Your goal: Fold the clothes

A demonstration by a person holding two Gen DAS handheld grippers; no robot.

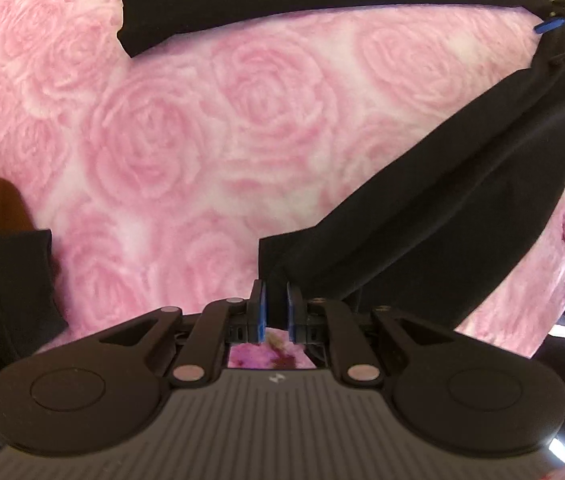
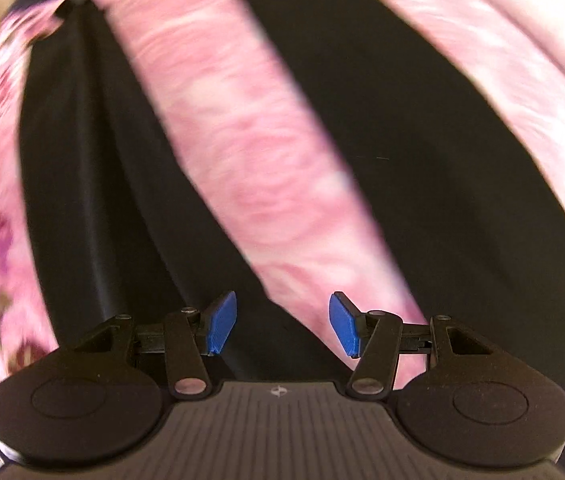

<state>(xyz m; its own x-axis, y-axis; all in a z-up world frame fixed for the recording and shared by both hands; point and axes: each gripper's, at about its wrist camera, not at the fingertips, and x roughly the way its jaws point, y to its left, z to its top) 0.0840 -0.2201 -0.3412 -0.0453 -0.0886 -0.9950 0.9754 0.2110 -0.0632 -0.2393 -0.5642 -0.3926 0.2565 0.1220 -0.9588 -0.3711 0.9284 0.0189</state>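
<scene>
Black garment (image 1: 422, 184) lies spread on the pink rose blanket (image 1: 186, 128); in the left wrist view the left gripper (image 1: 274, 312) pinches its hem corner. In the right wrist view the right gripper (image 2: 282, 322) hangs spread over the cloth, gripping nothing. Likely step: seizing the ends; next, clamp the right side.

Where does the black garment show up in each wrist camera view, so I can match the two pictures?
Left wrist view: the black garment runs from the upper right down to the left gripper, whose jaws are pinched on its hem.
Right wrist view: the black garment fills two dark bands, left and right of centre.
Shared landmark: the pink rose blanket under it.
</scene>
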